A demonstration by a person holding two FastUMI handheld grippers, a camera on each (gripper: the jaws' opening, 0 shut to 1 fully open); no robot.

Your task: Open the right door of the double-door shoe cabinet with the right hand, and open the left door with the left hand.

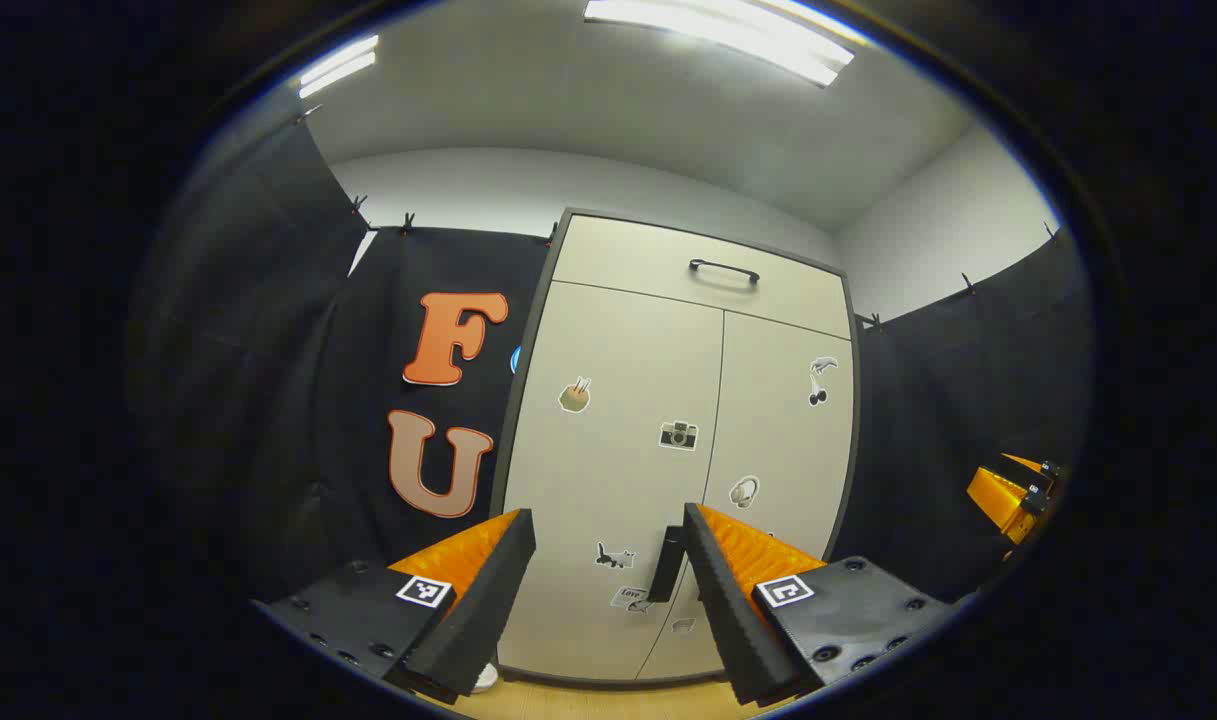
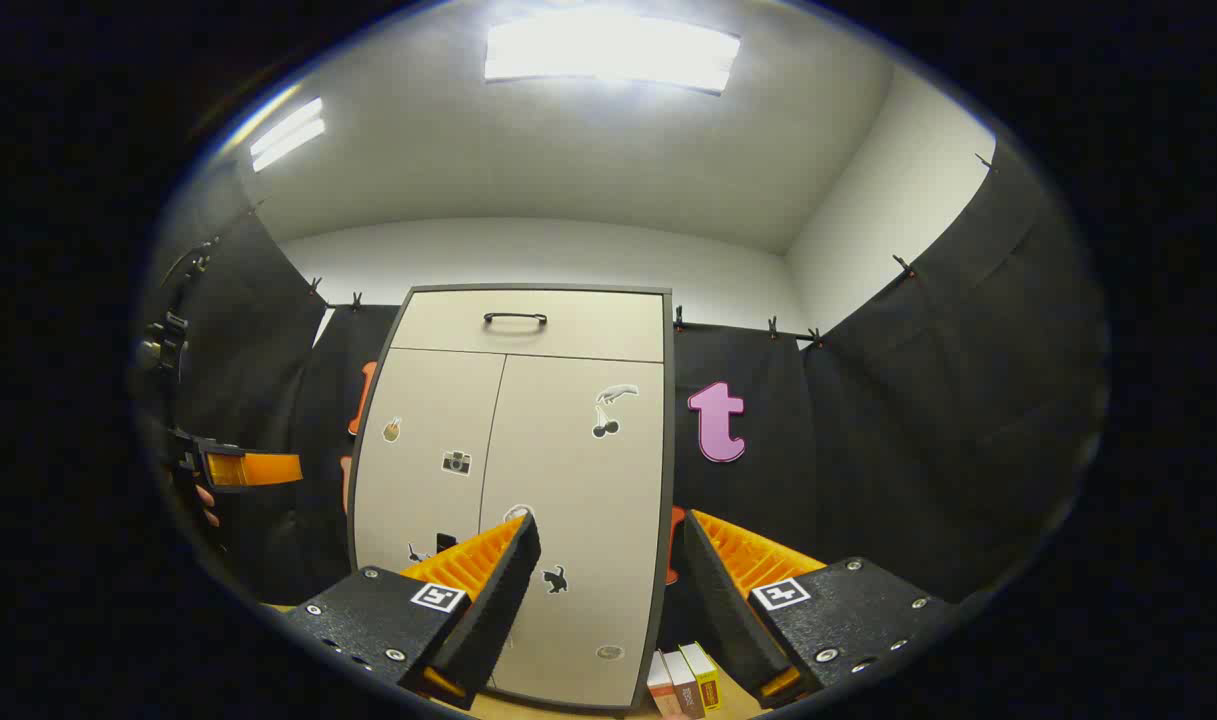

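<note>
We hold both grippers apart from the shoe cabinet point(image 2: 513, 480), which stands on the floor against the black booth wall with both doors shut. In the left gripper view, the left gripper point(image 1: 608, 560) has its jaws open and empty, aimed at the lower part of the left door point(image 1: 613, 470), with a dark handle point(image 1: 666, 563) showing near the centre seam between the fingers. In the right gripper view, the right gripper point(image 2: 608, 560) also has open, empty jaws and points at the right edge of the right door point(image 2: 573, 520), not at the seam.

We judge nothing is done yet. The risk: the right gripper sits off to the side, so closing from here would catch only air or the cabinet's edge. The top drawer handle point(image 2: 515, 318) could also be grabbed by mistake. Small boxes point(image 2: 684, 682) on the floor by the cabinet's right corner may get knocked.
</note>
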